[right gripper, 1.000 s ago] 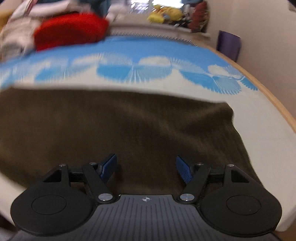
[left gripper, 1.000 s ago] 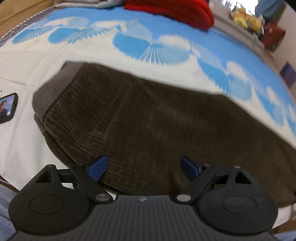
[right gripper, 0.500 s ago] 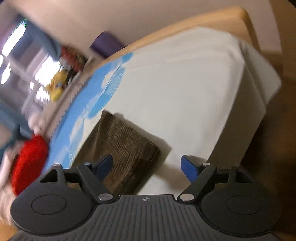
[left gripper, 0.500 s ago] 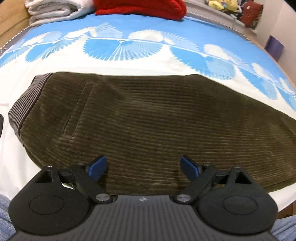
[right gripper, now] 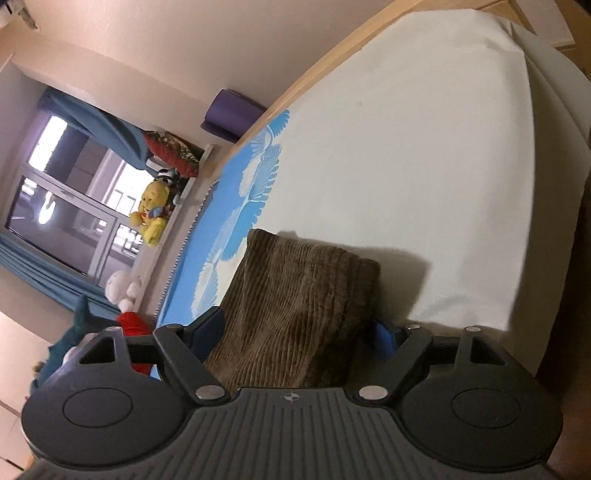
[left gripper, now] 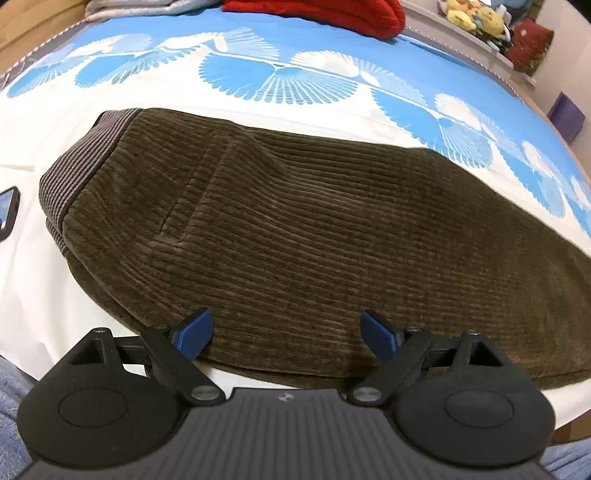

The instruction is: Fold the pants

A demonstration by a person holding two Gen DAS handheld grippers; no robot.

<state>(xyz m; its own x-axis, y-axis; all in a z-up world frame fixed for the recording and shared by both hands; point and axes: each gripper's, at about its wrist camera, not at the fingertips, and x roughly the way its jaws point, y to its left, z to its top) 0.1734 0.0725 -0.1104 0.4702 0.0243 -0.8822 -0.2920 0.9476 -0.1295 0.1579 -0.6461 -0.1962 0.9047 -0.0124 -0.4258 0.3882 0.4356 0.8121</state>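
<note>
Brown corduroy pants (left gripper: 314,229) lie folded lengthwise across the bed, with the ribbed waistband at the left and the legs running off to the right. My left gripper (left gripper: 286,332) hovers open over their near edge by the seat, nothing between its blue pads. In the right wrist view, which is rolled steeply, the leg end of the pants (right gripper: 295,288) lies between and just beyond the wide-spread jaws of my right gripper (right gripper: 295,328). Its pads do not visibly press on the cloth.
The bed sheet (left gripper: 277,77) is white with blue fan prints; its bare white corner (right gripper: 406,166) drops off beyond the leg end. A phone (left gripper: 5,214) lies left of the waistband. A red cloth (left gripper: 325,13) and plush toys (right gripper: 151,214) sit far back.
The right wrist view has rolled sharply and swung from over the legs to the leg end at the bed's corner, with its jaws spread wider. The left gripper has barely shifted.
</note>
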